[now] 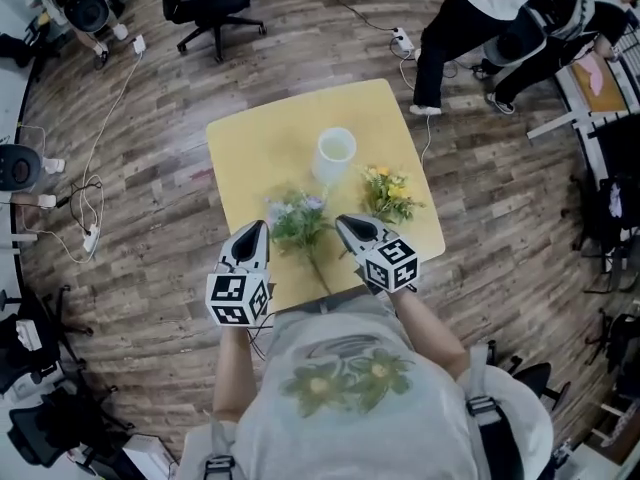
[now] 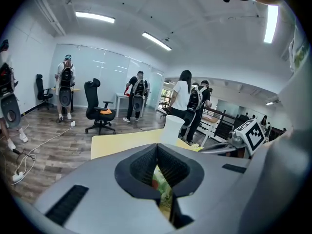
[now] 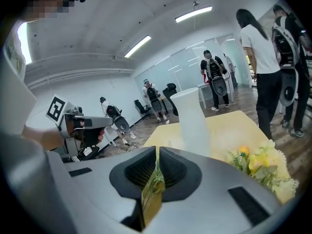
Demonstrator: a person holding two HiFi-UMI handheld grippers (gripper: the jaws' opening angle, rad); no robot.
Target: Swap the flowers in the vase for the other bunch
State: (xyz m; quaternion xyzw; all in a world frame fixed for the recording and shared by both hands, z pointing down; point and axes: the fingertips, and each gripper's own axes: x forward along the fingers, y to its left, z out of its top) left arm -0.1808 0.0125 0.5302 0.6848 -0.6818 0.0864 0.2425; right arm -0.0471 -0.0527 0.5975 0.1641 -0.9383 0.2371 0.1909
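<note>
Vase (image 1: 335, 154) stands upright and empty, mid-counter (image 1: 250, 133). Lilac bunch (image 1: 298, 218) lies flat at the near edge, between left gripper (image 1: 259, 230) and right gripper (image 1: 343, 223). Yellow bunch (image 1: 390, 196) lies just right of the vase. Both grippers' jaws are closed together. Greenery shows in each slit; whether it is pinched I cannot tell.

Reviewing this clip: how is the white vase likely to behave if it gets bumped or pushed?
The vase looks tall and narrow in the right gripper view, so it may tip rather than slide. It appears empty from above, so it is probably light. Its smooth white wall could be slippery.
</note>
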